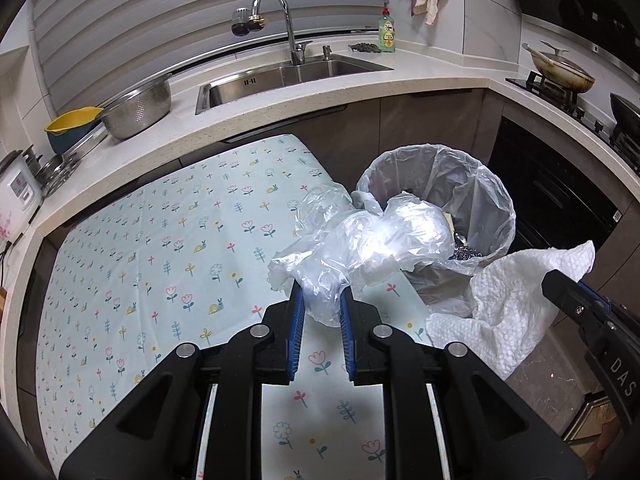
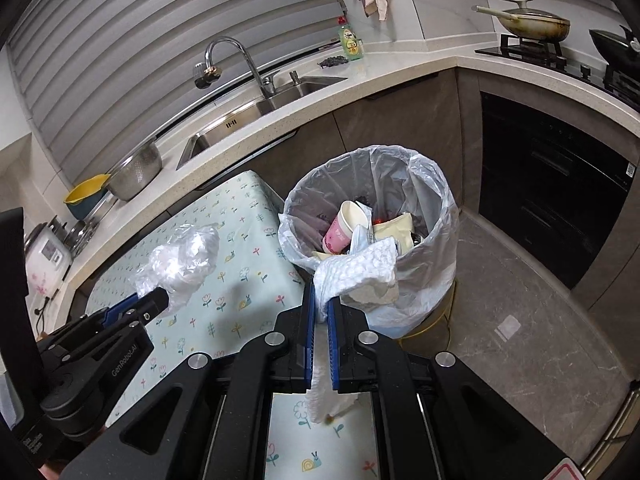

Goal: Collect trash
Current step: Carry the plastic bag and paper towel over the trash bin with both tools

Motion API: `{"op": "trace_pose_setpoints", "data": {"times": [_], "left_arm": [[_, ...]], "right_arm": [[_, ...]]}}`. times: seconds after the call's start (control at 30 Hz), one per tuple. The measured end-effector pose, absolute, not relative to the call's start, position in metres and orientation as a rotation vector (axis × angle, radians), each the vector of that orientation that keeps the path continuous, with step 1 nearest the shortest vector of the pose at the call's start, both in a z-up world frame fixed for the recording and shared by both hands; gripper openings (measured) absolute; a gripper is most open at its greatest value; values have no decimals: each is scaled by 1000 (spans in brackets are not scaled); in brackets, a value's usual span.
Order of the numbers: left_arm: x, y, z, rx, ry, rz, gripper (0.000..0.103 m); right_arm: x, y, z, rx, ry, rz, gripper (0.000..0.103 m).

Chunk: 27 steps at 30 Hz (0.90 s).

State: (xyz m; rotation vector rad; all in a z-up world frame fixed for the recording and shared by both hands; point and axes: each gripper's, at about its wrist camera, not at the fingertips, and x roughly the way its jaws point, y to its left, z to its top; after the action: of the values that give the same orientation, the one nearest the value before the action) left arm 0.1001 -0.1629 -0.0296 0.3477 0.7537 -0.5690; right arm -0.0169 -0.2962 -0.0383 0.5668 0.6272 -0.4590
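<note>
My left gripper [image 1: 322, 298] is shut on a crumpled clear plastic bag [image 1: 360, 240], held above the right edge of the flower-patterned table [image 1: 160, 240], its far end reaching the bin's rim. My right gripper [image 2: 320, 300] is shut on a white paper towel [image 2: 356, 276] that hangs just before the near rim of the lined trash bin [image 2: 436, 184]. The bin holds a pink paper cup [image 2: 340, 228], a yellowish wrapper and other scraps. The left gripper [image 2: 160, 298] with its plastic bag [image 2: 180, 260] shows at the left of the right wrist view. The paper towel [image 1: 504, 300] and bin [image 1: 492, 184] show in the left wrist view.
A kitchen counter [image 1: 280, 104] with a steel sink [image 1: 280, 76], a colander [image 1: 138, 110] and a yellow bowl [image 1: 70, 118] curves behind the table. A stove with pans [image 2: 532, 24] sits at the right. Grey tiled floor [image 2: 540, 300] lies right of the bin.
</note>
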Motion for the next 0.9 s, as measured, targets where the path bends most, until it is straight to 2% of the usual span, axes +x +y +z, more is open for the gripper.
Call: {"op": "trace_pose_setpoints", "data": {"times": [0.9], "left_arm": [[133,-247,-31,400,752,-640,17]], "right_arm": [[37,-372,-21,560,560,-511,6]]}}
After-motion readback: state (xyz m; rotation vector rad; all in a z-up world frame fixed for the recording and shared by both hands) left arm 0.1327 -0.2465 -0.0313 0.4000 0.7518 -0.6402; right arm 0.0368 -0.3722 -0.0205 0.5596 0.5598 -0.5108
